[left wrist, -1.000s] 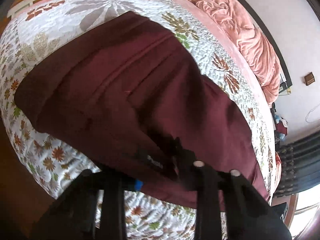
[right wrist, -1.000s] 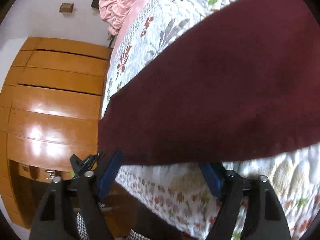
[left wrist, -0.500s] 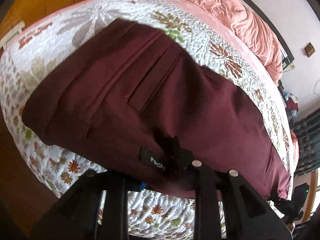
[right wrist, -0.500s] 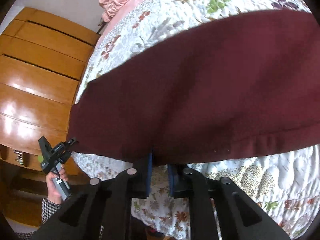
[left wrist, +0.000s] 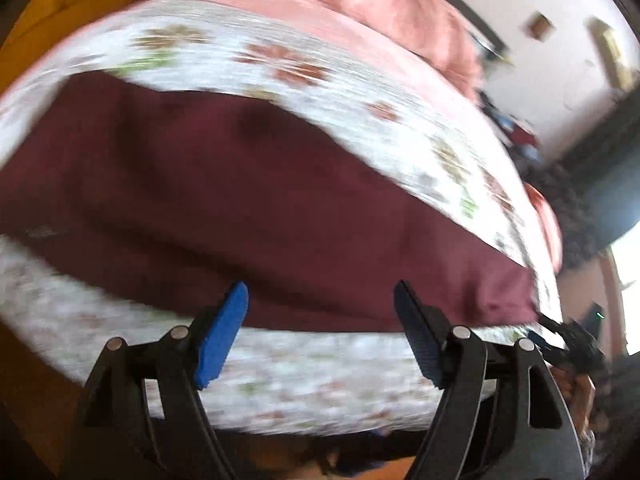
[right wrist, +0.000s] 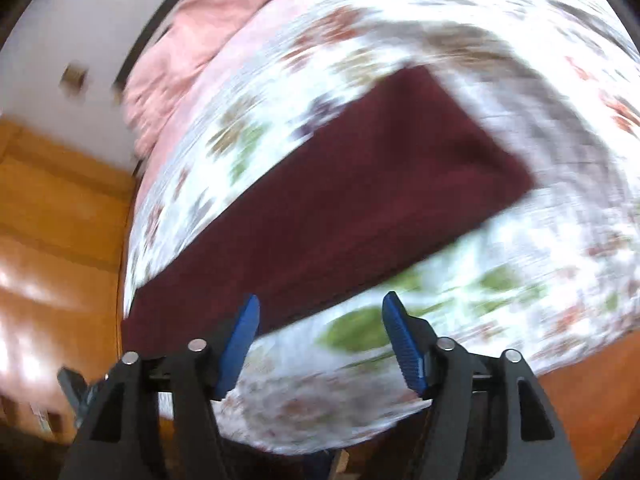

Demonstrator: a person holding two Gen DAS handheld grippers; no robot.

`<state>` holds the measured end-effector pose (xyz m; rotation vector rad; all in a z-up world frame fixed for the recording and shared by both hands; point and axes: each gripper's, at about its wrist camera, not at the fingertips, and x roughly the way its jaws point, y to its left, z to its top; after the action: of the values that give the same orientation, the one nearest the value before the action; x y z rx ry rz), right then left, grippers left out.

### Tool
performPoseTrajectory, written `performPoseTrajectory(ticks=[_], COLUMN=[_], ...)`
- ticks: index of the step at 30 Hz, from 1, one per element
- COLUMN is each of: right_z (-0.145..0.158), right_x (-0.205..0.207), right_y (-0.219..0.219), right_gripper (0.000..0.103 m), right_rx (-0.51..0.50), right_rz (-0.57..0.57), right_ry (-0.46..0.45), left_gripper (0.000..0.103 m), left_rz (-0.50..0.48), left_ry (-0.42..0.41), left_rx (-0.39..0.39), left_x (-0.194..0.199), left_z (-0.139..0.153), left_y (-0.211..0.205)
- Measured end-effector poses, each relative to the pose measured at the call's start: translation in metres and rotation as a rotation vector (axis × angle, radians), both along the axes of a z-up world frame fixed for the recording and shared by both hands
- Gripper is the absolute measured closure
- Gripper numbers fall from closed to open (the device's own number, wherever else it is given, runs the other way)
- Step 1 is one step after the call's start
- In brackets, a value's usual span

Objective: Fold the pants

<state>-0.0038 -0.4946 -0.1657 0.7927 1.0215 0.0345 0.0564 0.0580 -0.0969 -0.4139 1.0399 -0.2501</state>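
The maroon pants (left wrist: pixel 248 200) lie flat in a long band across the floral quilt (left wrist: pixel 360 128) on the bed, near its front edge, and both wrist views are smeared with blur. From the left wrist view the left gripper (left wrist: pixel 320 300) stands with its jaws spread and opening wider; the near edge of the pants shows between the blue pads (left wrist: pixel 224 332) but the pads are clear of the cloth and grip nothing. This view alone takes in the far end of the band at the right, a dark curtain (left wrist: pixel 600 184) by a bright window, and, low at the right edge, the right gripper (left wrist: pixel 568 340) seen from outside with a hand (left wrist: pixel 580 392) under it. The right wrist view shows the same pants (right wrist: pixel 340 208) running up to a squared end at the upper right, and the right gripper (right wrist: pixel 320 316) with its jaws apart and opening, a corner of the pants edge and bare quilt (right wrist: pixel 500 260) between them, nothing pinched. Only here do the orange wooden cupboard doors (right wrist: pixel 52 240) at the left and a pink blanket (right wrist: pixel 192 40) bunched against the white wall show together
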Motion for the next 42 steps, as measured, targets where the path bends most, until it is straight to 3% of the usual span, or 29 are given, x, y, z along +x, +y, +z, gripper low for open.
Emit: performPoseTrajectory(ticks=[3, 6, 11, 13, 16, 17, 18, 23, 27, 30, 32, 34, 36, 38, 42], right_z=[-0.016, -0.032, -0.041, -0.036, -0.034, -0.036, -0.037, 0.005, 0.047, 0.038, 0.012, -0.028, -0.039, -0.027, 0.031], right_x=[0.004, 0.012, 0.029, 0.03, 0.027, 0.029, 0.03, 0.014, -0.003, -0.019, -0.024, -0.022, -0.026, -0.027, -0.02], right_y=[-0.03, -0.055, -0.067, -0.07, -0.073, -0.074, -0.073, -0.078, -0.081, -0.092, -0.102, -0.106, -0.109, -0.109, -0.084], right_gripper=[0.037, 0.037, 0.036, 0.039, 0.064, 0.08, 0.082, 0.087, 0.088, 0.088, 0.088, 0.088, 0.087, 0.087, 0.087], right_rx=[0.001, 0.073, 0.121, 0.115, 0.1, 0.113, 0.125, 0.13, 0.058, 0.006, -0.004, -0.003, 0.049, 0.058, -0.078], right_rz=[-0.062, -0.082, -0.124, -0.126, -0.106, -0.102, -0.103, -0.087, -0.094, -0.169, -0.22, -0.231, -0.247, -0.25, -0.189], right_ry=[0.026, 0.008, -0.061, -0.093, -0.134, -0.135, -0.139, -0.264, -0.345, -0.297, -0.199, -0.075, -0.101, -0.124, -0.195], left_gripper=[0.028, 0.027, 0.027, 0.026, 0.022, 0.022, 0.022, 0.023, 0.022, 0.022, 0.023, 0.022, 0.02, 0.021, 0.021], left_rz=[-0.084, -0.129, -0.136, -0.127, -0.163, -0.165, -0.162, -0.146, -0.178, -0.194, -0.223, -0.258, -0.286, -0.266, -0.166], left_ry=[-0.027, -0.056, 0.024, 0.013, -0.014, -0.015, -0.012, -0.018, -0.113, -0.102, -0.022, -0.094, -0.123, -0.104, -0.092], left_rx=[0.026, 0.065, 0.13, 0.153, 0.202, 0.209, 0.208, 0.158, 0.141, 0.168, 0.203, 0.276, 0.314, 0.252, 0.131], left_x=[0.021, 0.043, 0.061, 0.059, 0.055, 0.054, 0.055, 0.056, 0.05, 0.051, 0.054, 0.047, 0.042, 0.044, 0.043], left_z=[-0.002, -0.012, -0.051, -0.059, -0.058, -0.058, -0.057, -0.042, -0.019, -0.029, -0.06, -0.071, -0.071, -0.064, -0.038], left_y=[-0.048, -0.086, -0.11, -0.113, -0.12, -0.12, -0.12, -0.123, -0.139, -0.153, -0.162, -0.171, -0.176, -0.168, -0.132])
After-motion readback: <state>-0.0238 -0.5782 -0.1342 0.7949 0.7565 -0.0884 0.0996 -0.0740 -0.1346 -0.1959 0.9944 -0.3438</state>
